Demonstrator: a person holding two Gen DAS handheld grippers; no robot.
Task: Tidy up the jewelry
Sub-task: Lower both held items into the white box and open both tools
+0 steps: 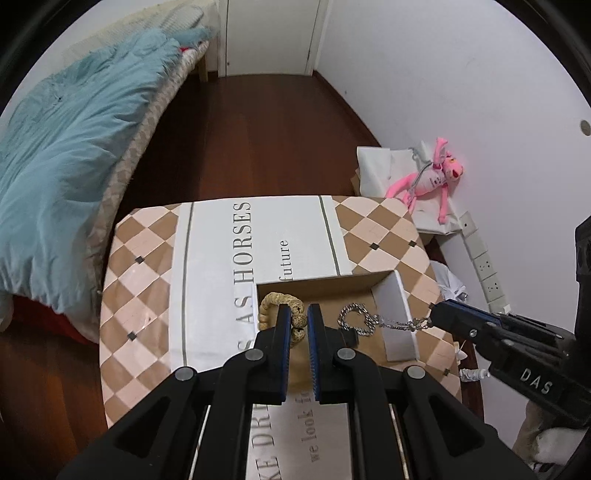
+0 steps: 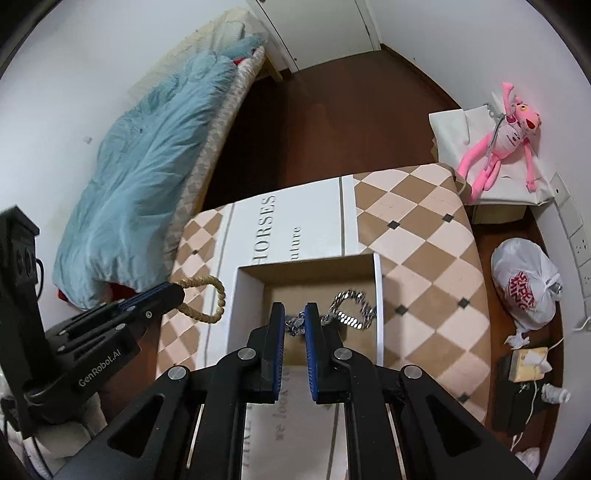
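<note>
Silver chain (image 2: 351, 312) hangs from right tongs (image 2: 294, 320).

This is a bedroom in somebody's home. A bed (image 1: 122, 122) runs along the wall at about ten o'clock, with a rumpled blue quilt (image 1: 70, 147) thrown over a checked mattress cover. Dark wooden floorboards (image 1: 258, 129) stretch away to a white door (image 1: 273, 33) at twelve o'clock. The walls are plain white. At two o'clock a pink plush toy (image 1: 432, 177) slumps on a white bag against the wall, with a white power strip (image 1: 484, 262) lying near it. At three o'clock in the right wrist view, a knotted plastic shopping bag (image 2: 524, 284) and bits of crumpled tissue sit on the floor.
</note>
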